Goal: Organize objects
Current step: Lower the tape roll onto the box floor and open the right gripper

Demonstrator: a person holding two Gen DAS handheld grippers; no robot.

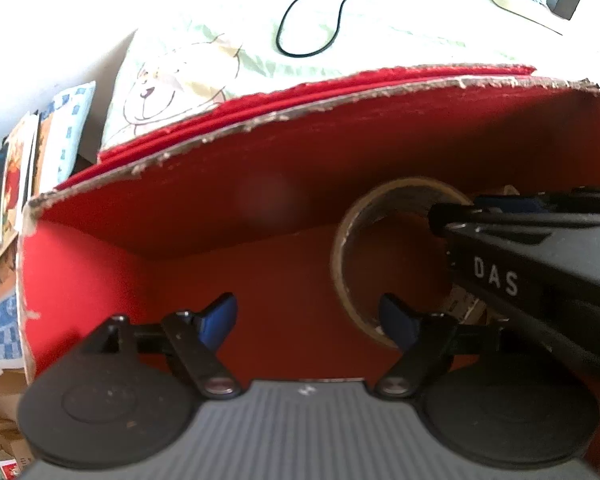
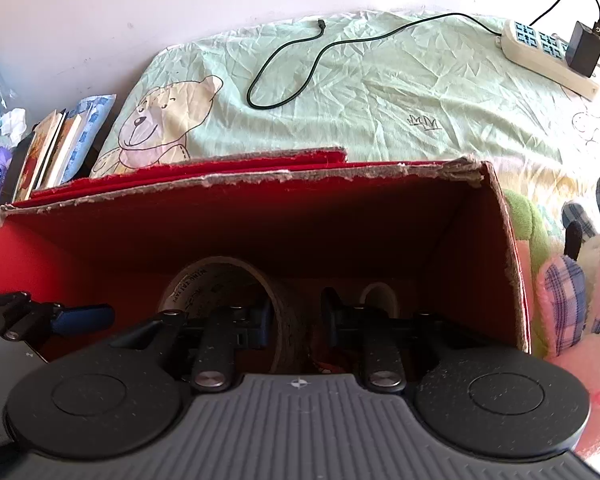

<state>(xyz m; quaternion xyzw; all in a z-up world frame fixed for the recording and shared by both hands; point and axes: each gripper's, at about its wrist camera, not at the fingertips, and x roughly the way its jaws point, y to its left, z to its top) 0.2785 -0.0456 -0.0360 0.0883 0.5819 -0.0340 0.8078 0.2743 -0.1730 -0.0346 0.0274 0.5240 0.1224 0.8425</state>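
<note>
Both my grippers are down inside the red cardboard box [image 2: 512, 264], whose torn rim runs across the top of each wrist view. My right gripper [image 2: 296, 316] has its jaws parted around the wall of the brown tape roll [image 2: 220, 276], one finger inside the ring and the other outside; I cannot tell whether the pads actually press on it. The roll stands on its edge on the box floor, near the back wall. A smaller pale roll [image 2: 378, 294] sits at about one o'clock from it, deeper in the right corner. My left gripper [image 1: 308, 320] hangs wide open and holds nothing, the tape roll [image 1: 352, 240] just past its right fingertip at two o'clock. Beyond the box, at twelve o'clock, a black cable [image 2: 300, 64] lies on the green bear-print sheet [image 2: 380, 100], with a power strip [image 2: 540, 56] at two o'clock.
</note>
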